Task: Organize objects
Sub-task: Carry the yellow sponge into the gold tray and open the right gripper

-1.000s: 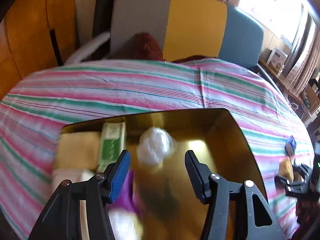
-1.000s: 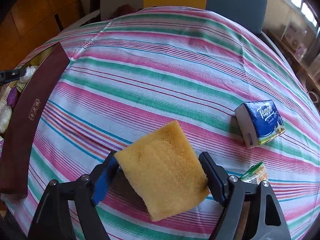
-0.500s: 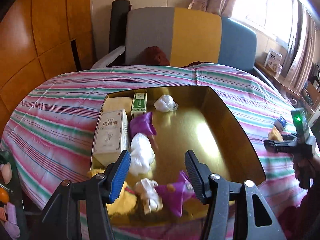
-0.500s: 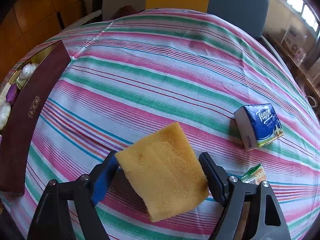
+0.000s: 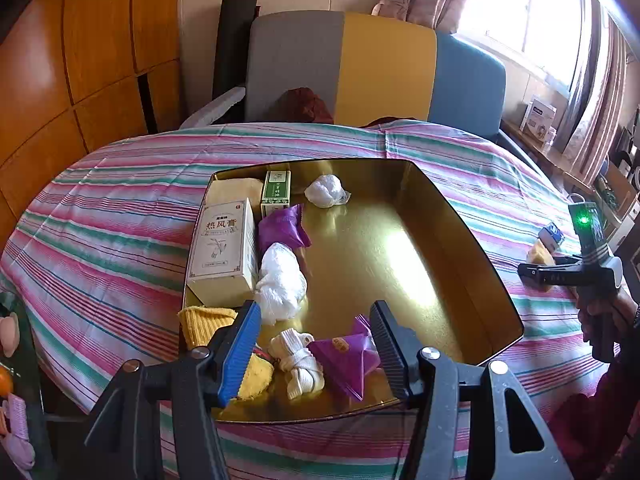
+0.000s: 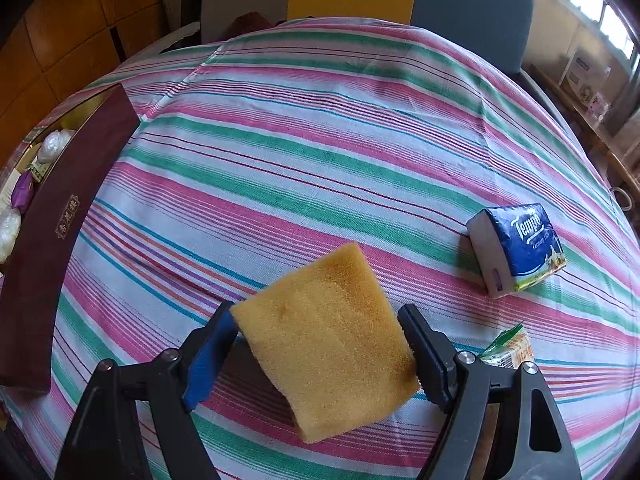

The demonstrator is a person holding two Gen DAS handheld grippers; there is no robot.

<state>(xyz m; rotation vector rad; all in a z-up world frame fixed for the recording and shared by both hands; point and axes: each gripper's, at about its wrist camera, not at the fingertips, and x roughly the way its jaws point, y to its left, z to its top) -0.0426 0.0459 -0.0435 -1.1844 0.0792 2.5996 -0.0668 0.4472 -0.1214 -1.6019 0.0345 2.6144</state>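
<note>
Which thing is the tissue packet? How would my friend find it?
Start at the striped tablecloth, then look right of the yellow sponge in the right gripper. The tissue packet lies there, the only blue and white thing, with "Tempo" printed on it.

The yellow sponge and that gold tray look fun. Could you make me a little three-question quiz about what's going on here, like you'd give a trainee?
1. True or false: the right gripper is shut on the yellow sponge.
2. What does the left gripper hold? A) a purple packet B) nothing C) a white box
3. Fill in: the blue Tempo tissue pack lies on the striped ____, outside the gold tray.

Key: 1 true; 2 B; 3 tablecloth.
</note>
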